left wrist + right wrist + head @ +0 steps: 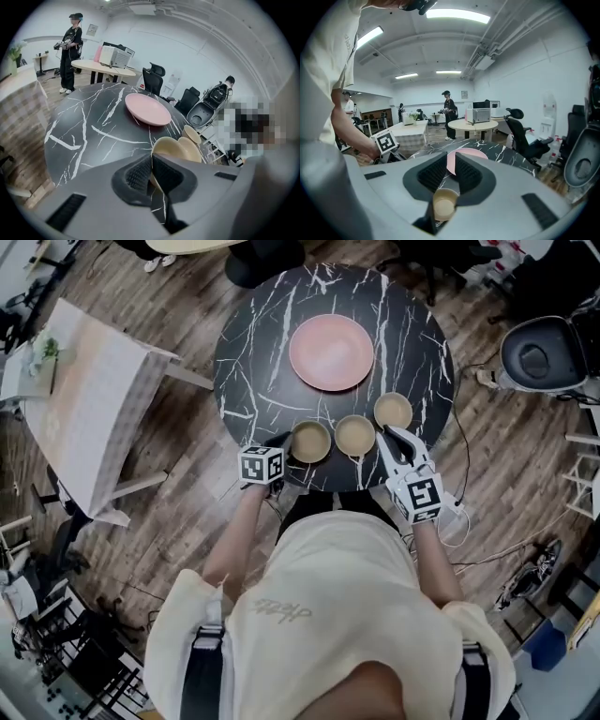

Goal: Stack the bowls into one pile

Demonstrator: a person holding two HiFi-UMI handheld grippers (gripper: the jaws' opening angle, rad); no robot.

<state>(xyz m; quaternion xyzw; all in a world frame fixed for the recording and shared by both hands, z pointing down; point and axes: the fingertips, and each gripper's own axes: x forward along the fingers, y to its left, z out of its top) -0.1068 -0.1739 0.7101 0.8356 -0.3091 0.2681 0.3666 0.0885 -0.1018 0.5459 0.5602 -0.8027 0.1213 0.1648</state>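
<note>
Three beige bowls stand in a row near the front edge of the black marble table [253, 343]: left bowl [310, 441], middle bowl [355, 435], right bowl [393, 411]. My left gripper [284, 446] is shut on the near rim of the left bowl [171, 146], whose rim sits pinched between the pads [151, 163]. My right gripper [387, 434] reaches in between the middle and right bowls. Its jaws [451, 165] stand apart with only the table and plate showing through the gap. One beige bowl [443, 204] shows low beneath them.
A pink plate [331, 352] lies at the table's centre, behind the bowls. A cloth-covered table [94, 399] stands to the left and a black scooter seat [539, 357] to the right. Beyond are a standing person [70, 47], a round wooden table [101, 65] and office chairs [154, 77].
</note>
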